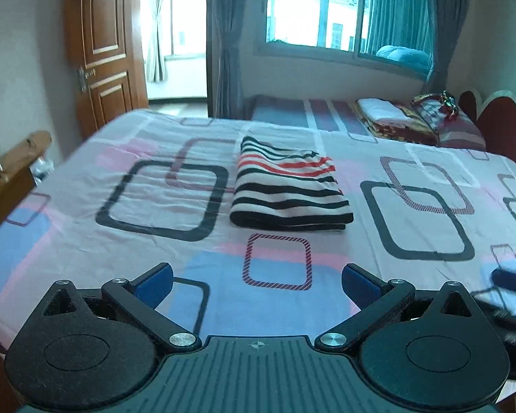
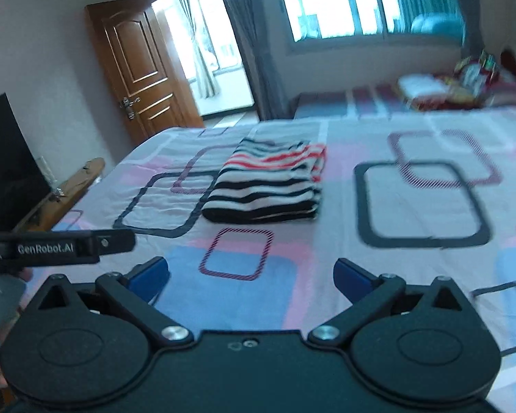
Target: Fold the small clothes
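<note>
The black, white and red striped cloth garment lies folded mid-bed. Both grippers, left and right, hang near it, fingers wide, empty. Folding looks done; next, fetch another piece.

At twelve o'clock you see a soft knit striped garment on smooth matt cotton bedsheet; at ten, a glossy wooden door.

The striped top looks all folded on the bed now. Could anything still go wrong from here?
Possibly. The striped garment lies folded on the bedsheet, but its far layers look loose and uneven, so they might slip open. Both the left gripper and right gripper are open and empty, close above the sheet; a careless move could snag the fabric.
</note>
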